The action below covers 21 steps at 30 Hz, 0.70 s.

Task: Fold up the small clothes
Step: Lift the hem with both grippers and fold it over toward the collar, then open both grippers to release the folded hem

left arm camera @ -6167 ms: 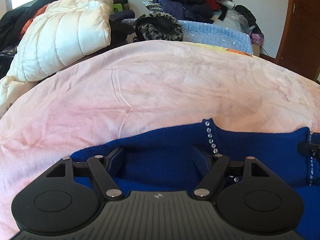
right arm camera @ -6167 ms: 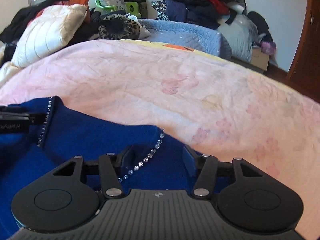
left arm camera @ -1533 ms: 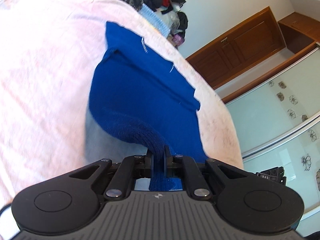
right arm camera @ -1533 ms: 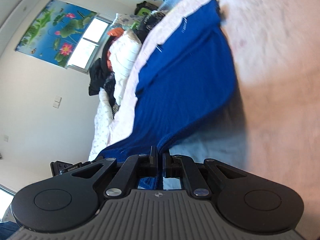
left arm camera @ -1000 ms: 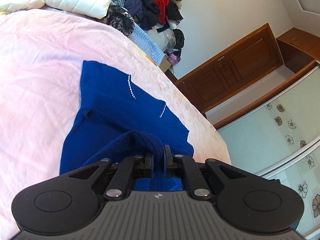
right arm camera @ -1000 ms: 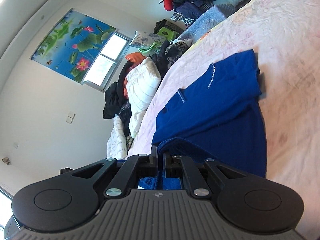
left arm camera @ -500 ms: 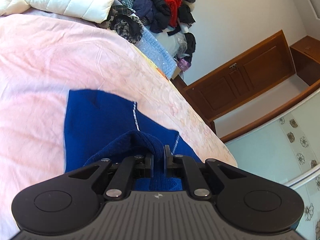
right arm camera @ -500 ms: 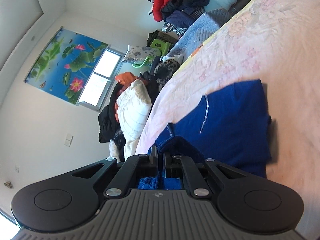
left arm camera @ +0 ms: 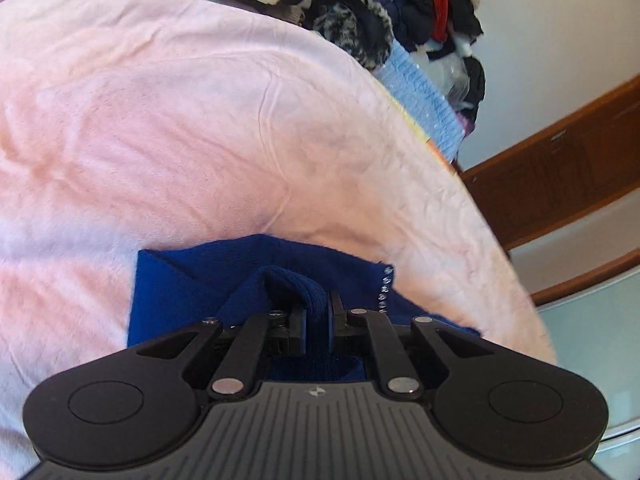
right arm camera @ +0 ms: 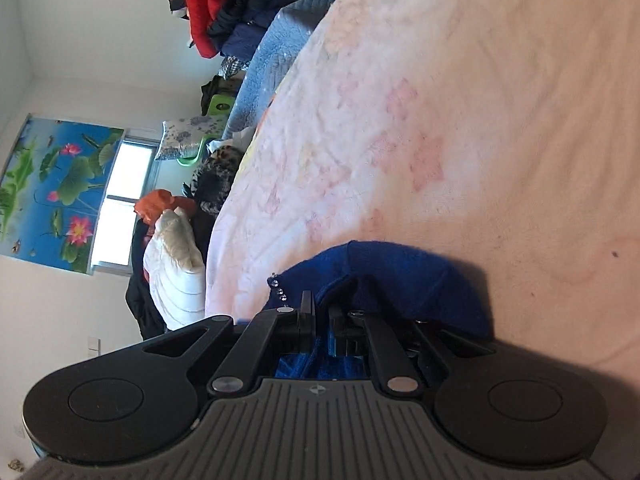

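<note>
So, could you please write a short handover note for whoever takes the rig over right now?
Left claw: shut on a fold of the blue knit top.
Right claw: jaws are opening, with the top's fabric between them; the pads no longer look pressed on it.
The top lies on the pink blanket, its near edge carried over the rest, up to the rhinestone trim.
Done: this fold is laid over.
Left: let go with the left claw too, flatten the fold, then judge whether it needs another one.
The heap of clothes at the far end of the bed is unsorted.
</note>
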Tool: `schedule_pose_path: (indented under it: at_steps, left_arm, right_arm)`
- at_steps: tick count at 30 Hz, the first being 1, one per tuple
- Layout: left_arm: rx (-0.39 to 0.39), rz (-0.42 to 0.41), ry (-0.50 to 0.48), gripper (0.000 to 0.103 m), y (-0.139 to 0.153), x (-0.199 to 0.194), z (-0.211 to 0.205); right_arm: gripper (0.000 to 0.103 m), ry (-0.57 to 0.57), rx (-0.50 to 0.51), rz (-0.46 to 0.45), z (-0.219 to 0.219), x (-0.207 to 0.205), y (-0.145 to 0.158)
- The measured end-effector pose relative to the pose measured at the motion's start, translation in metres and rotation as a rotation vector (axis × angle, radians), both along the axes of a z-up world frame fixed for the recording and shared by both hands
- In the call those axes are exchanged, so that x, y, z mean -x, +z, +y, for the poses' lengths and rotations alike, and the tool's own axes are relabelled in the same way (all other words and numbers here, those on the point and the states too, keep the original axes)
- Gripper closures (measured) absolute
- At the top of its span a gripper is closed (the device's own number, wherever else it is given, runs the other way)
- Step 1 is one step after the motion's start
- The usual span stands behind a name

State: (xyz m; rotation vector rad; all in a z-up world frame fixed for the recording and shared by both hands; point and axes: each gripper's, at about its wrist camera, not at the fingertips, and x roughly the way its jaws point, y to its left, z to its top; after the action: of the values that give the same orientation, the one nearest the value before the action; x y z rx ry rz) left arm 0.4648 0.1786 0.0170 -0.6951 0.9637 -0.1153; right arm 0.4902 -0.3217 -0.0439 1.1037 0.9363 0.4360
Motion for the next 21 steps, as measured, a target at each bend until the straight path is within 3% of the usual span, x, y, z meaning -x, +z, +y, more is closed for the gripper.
schedule_pose_path:
  at_steps: [5,7,9,11,13,14,15,17,19,21]
  left_arm:
    - [-0.103,-0.003,-0.008,0.093,0.011,-0.001,-0.012]
    - [-0.186,-0.048,-0.007,0.092,0.025,0.007,-0.022]
    - [-0.316,-0.116,-0.034,0.092,0.042,0.019,-0.04]
    - [-0.452,-0.198,-0.055,0.091,0.057,0.03,-0.061]
    - [-0.536,-0.271,-0.066,0.09,0.067,0.04,-0.076]
    - [-0.542,-0.286,-0.074,0.08,0.07,0.041,-0.079]
    - [-0.512,-0.274,-0.089,0.069,0.07,0.039,-0.079]
    - [-0.364,-0.225,-0.112,0.017,0.064,0.027,-0.067]
    - [-0.195,-0.185,-0.109,0.015,0.057,0.018,-0.05]
    - [-0.115,-0.183,-0.055,0.015,0.055,0.017,-0.034]
  right_arm:
    - [0.063,-0.048,-0.069,-0.02,-0.003,-0.002,0.003]
    - [0.064,-0.048,-0.03,-0.063,0.0,0.001,0.015]
    - [0.064,-0.064,0.134,-0.159,0.006,0.007,0.041]
    - [0.064,-0.081,0.361,-0.266,0.023,0.016,0.071]
    - [0.063,-0.086,0.521,-0.351,0.041,0.022,0.09]
    - [0.062,-0.071,0.571,-0.385,0.048,0.024,0.097]
    - [0.058,-0.044,0.589,-0.404,0.055,0.023,0.101]
    - [0.054,0.028,0.626,-0.412,0.069,0.02,0.103]
    - [0.053,0.088,0.678,-0.422,0.082,0.02,0.101]
    - [0.053,0.128,0.708,-0.398,0.09,0.018,0.092]
